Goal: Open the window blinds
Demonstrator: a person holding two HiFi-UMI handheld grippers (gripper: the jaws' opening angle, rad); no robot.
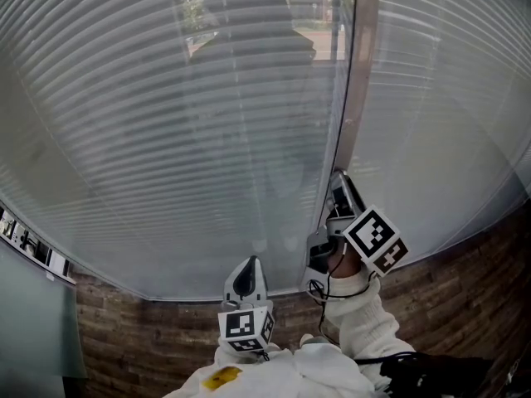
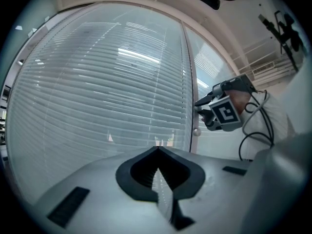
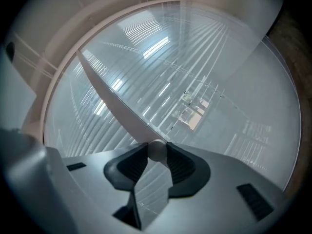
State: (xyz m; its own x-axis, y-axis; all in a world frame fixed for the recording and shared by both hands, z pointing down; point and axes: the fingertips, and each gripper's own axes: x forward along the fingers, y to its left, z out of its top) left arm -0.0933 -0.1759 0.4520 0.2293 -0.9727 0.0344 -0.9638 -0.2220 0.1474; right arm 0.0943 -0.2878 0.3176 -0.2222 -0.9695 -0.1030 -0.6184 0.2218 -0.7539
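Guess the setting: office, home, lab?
Likely an office, indoors, though that's a guess: wide slatted blinds, a frame post carrying a knob, and what look like reflected strip lights.

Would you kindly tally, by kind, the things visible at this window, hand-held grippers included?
Blind panels: 2
Frame post: 1
Round knob: 1
Hand-held grippers, left and right: 2
Total: 6
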